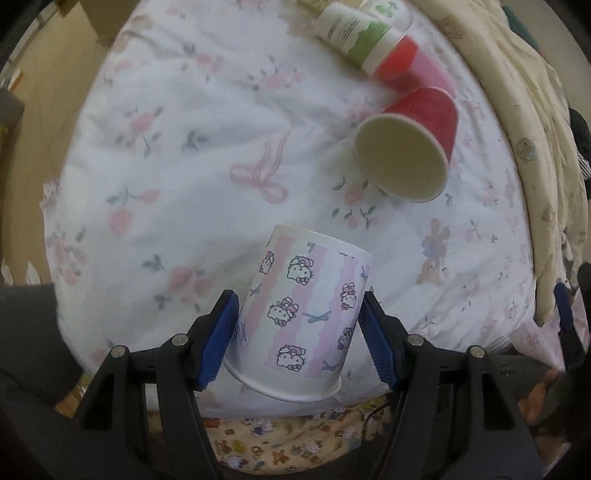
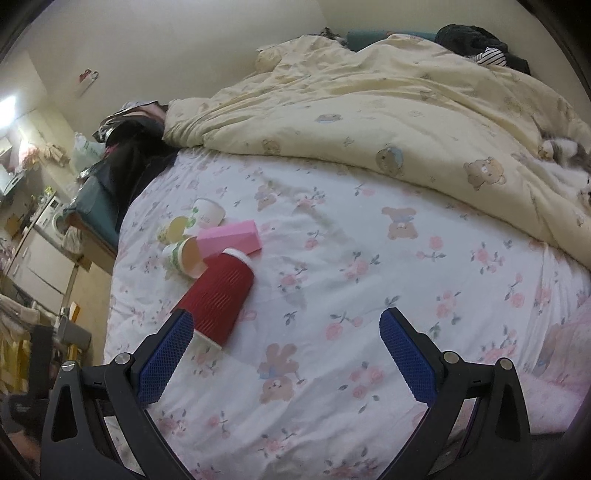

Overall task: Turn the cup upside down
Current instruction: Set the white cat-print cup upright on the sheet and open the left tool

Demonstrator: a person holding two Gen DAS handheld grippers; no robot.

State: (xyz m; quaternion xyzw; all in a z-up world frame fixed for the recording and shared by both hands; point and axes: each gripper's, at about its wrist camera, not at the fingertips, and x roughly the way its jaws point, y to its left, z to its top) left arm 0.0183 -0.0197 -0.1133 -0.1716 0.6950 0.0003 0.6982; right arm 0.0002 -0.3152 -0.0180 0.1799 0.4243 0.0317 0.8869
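A white paper cup with cartoon cat prints and pink stripes (image 1: pixel 301 314) stands between the blue pads of my left gripper (image 1: pixel 297 310), rim toward the camera at the bottom and base pointing away, slightly tilted. The left pad touches its side; the right pad is at or just off its side. My right gripper (image 2: pixel 286 326) is open and empty above the floral bed sheet (image 2: pixel 332 258). A red ribbed cup (image 2: pixel 218 299) lies on its side just right of the right gripper's left finger; it shows in the left wrist view (image 1: pixel 410 147) with its open mouth facing the camera.
Beyond the red cup lie a pink block (image 2: pixel 232 236) and several paper cups with green print (image 2: pixel 181 254), also in the left wrist view (image 1: pixel 354 33). A cream bear-print duvet (image 2: pixel 388 110) is heaped along the far side. The bed edge drops off on the left (image 2: pixel 110 295).
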